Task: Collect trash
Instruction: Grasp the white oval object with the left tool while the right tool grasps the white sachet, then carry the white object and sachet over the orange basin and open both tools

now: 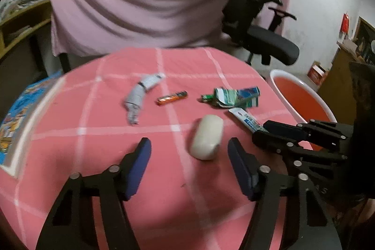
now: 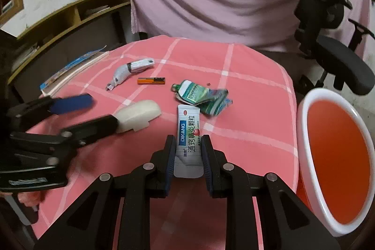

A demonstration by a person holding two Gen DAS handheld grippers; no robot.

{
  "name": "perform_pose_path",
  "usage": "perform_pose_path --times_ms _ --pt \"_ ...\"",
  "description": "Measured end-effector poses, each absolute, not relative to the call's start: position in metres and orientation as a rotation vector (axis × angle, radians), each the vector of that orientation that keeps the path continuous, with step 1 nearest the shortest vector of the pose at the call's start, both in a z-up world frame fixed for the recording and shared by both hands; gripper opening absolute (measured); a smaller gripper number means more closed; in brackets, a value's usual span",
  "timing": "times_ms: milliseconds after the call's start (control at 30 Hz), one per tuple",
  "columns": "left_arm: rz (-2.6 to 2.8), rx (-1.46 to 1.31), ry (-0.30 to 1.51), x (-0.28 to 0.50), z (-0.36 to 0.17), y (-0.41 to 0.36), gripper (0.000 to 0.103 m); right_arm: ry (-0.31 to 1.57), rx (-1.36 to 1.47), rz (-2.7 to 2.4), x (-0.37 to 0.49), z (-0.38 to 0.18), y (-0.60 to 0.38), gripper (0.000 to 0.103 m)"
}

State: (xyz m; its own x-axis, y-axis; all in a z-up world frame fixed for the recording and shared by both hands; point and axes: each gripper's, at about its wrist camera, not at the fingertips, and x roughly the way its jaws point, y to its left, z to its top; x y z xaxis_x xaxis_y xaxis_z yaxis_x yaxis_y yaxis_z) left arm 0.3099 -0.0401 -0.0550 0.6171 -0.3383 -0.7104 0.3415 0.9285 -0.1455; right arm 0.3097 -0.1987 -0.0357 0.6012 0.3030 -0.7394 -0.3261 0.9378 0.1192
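Trash collection at an early stage. The right gripper [image 2: 187, 151] has its jaws clenched on the lower end of a white sachet [image 2: 188, 130], whose upper end points out over the desk [image 2: 257, 95]; whether the sachet is lifted clear of the cloth cannot be told. The left gripper [image 1: 189, 156] hovers with its jaws released and spread wide, and a white oval piece [image 1: 206, 137] lies between them, nearer the right-hand jaw, not yet gripped. The bin [image 2: 337, 156], red inside with a white rim, stands just beside the desk on the right; the part of its interior that shows holds nothing, so no item appears to be deposited yet.

Left on the desk, well apart from both grippers:
- a crushed green tube [image 2: 201, 95], just beyond the sachet
- an orange battery [image 2: 151, 80], near the middle
- a twisted grey wrapper [image 2: 131, 70], beyond the battery on the left

A book [image 2: 72, 67] lies at the left edge of the desk; it does not look like trash, though this is a judgement.

Judged progress: one item in hand, one about to be taken, three untouched, none in the bin. The likely next step is to carry the sachet right and over the rim, then let go
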Motion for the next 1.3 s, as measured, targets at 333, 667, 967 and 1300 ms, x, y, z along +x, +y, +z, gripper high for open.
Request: perform_pose_path --times_ms 333,667,967,1300 --pt "-0.428 0.026 0.858 0.324 -0.058 -0.053 0.027 0.888 -0.004 0.371 0.315 -0.041 -0.200 0.020" --pt "-0.358 -0.044 0.628 0.287 -0.034 -0.031 0.023 0.795 0.005 0.427 0.301 -0.029 -0.202 0.020" --pt "-0.347 -0.091 0.511 0.265 -0.022 -0.017 0.023 0.615 -0.021 0.402 0.277 -0.011 -0.202 0.020" --pt "-0.296 -0.059 0.328 0.229 -0.008 -0.022 0.023 0.446 -0.019 0.360 0.254 0.002 -0.210 0.020"
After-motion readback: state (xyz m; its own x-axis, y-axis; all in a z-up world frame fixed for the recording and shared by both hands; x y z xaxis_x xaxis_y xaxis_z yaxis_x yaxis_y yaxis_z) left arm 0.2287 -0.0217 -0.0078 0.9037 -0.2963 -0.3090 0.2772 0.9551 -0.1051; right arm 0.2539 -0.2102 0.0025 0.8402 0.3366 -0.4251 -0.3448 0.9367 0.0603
